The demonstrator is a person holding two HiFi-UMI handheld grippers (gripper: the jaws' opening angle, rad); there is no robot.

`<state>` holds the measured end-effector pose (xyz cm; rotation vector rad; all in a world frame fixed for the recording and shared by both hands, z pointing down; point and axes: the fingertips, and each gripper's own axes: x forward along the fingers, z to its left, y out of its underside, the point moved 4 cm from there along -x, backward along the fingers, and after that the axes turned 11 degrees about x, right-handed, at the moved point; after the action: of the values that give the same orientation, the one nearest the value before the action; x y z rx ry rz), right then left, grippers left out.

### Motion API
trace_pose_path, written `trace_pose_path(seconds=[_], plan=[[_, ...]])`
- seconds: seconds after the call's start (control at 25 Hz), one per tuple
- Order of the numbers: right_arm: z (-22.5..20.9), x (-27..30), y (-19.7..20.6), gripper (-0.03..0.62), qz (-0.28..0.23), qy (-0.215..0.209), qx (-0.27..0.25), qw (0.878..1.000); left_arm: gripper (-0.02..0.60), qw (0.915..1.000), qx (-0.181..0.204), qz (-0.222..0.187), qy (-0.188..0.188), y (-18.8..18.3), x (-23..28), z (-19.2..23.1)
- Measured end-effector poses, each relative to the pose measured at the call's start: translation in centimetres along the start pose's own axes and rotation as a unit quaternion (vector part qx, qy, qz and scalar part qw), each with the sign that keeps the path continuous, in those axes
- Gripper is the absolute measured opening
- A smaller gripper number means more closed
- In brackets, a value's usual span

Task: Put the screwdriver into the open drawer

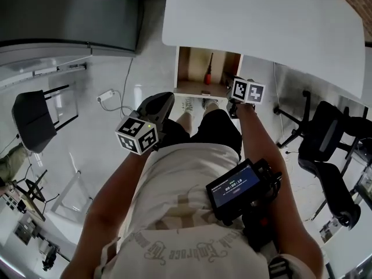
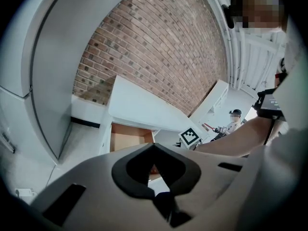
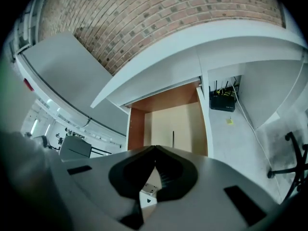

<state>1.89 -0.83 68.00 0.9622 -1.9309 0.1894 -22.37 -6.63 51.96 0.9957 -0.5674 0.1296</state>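
Left gripper (image 2: pixel 154 145), right gripper (image 3: pixel 155 147): jaws closed, empty. Head view shows screwdriver (image 1: pixel 207 74) handle; right gripper view, shaft.

I wear a loose off-white short-sleeved T-shirt (image 1: pixel 174 214) with faded lettering printed in an arc across it, dark shorts (image 1: pixel 216 128) and pale lace-up trainers (image 1: pixel 187 104). A black box with a lit blue screen (image 1: pixel 235 189) hangs on my front. My left gripper (image 2: pixel 154 146) and right gripper (image 3: pixel 155 148) are pale grey plastic shells with black rubbery pads (image 2: pixel 120 177). Each carries a white cube with black square markers (image 1: pixel 138 135).
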Motion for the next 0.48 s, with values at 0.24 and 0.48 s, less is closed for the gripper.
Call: trace_pose_path(seconds=[0.24, 0.48], plan=[[1.8, -2.8, -0.6, 0.023, -0.014, -0.025, -0.034, 0.999, 0.018, 0.9998, 0.015, -0.009, 0.002, -1.6, 0.1, -0.3], [4.1, -4.7, -1.1, 0.023, -0.036, -0.056, -0.064, 0.996, 0.018, 0.9993, 0.033, -0.017, 0.010, -3.2, 0.5, -0.7]])
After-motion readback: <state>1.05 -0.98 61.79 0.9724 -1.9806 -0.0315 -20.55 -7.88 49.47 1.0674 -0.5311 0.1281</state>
